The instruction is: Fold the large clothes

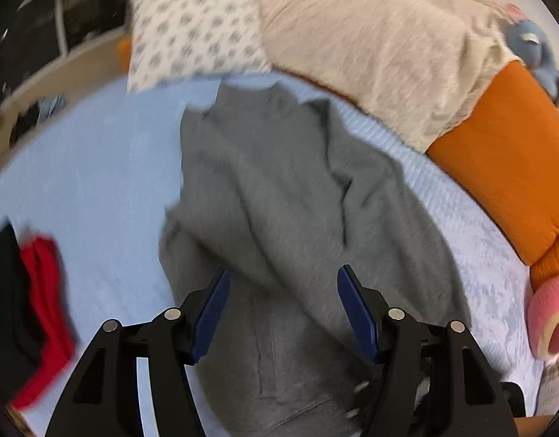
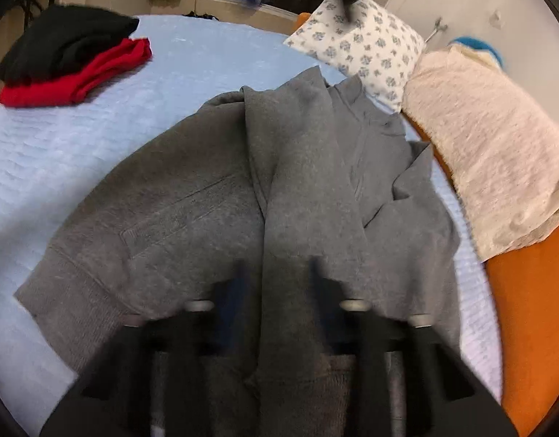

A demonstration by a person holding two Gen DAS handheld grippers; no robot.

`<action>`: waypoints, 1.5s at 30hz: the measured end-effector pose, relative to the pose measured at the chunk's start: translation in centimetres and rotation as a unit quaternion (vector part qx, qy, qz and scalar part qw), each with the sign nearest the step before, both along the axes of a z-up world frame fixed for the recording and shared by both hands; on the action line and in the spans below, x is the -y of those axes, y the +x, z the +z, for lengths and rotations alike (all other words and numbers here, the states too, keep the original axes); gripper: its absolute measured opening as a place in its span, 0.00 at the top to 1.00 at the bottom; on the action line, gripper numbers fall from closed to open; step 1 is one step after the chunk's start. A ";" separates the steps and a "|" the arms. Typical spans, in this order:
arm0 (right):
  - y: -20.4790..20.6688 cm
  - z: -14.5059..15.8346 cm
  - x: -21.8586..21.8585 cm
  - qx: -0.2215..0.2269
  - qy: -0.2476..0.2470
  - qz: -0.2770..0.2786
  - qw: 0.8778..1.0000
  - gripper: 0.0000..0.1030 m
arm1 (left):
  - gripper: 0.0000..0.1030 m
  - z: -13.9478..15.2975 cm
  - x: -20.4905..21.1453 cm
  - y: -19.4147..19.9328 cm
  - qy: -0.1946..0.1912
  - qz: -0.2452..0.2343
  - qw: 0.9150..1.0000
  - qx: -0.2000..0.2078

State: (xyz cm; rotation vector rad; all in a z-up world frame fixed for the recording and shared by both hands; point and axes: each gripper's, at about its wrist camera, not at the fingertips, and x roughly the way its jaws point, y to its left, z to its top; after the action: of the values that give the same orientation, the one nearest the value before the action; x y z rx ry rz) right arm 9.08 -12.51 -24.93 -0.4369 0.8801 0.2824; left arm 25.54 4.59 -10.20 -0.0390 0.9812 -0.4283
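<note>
A large grey sweatshirt [image 1: 279,189] lies spread on the light blue bedsheet [image 1: 90,167], with a sleeve folded across its body. My left gripper [image 1: 283,291] is open and empty just above the garment's lower part. In the right wrist view the sweatshirt [image 2: 192,200] fills the middle, and its sleeve [image 2: 304,182] runs down between the fingers of my right gripper [image 2: 277,276]. The right fingers are blurred and stand apart around the sleeve.
A folded black and red pile [image 2: 68,62] lies at the bed's far left. A patterned pillow [image 2: 363,51], a beige blanket [image 2: 490,149], an orange bolster [image 1: 508,160], a pink plush toy [image 1: 548,320] and a blue plush toy [image 1: 534,51] line the right side.
</note>
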 end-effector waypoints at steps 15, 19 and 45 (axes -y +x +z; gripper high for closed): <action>-1.7 3.2 6.7 -0.012 0.101 0.014 0.995 0.23 | 0.38 -11.2 -0.4 -0.5 -0.099 0.099 0.988 -0.066; -3.2 1.0 1.7 0.004 -0.007 0.072 0.997 0.33 | 0.37 -12.3 -1.7 -2.9 -0.115 0.117 0.985 -0.045; 1.6 -1.6 15.8 -0.183 0.348 -0.147 0.908 0.79 | 0.29 -13.4 1.8 1.6 -0.193 0.081 0.974 -0.084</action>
State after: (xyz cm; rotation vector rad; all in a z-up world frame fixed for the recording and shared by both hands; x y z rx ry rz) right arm 10.63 -28.33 -26.54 0.4292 1.1235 0.3826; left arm 27.10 2.77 -23.55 -0.5110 1.0404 -0.4642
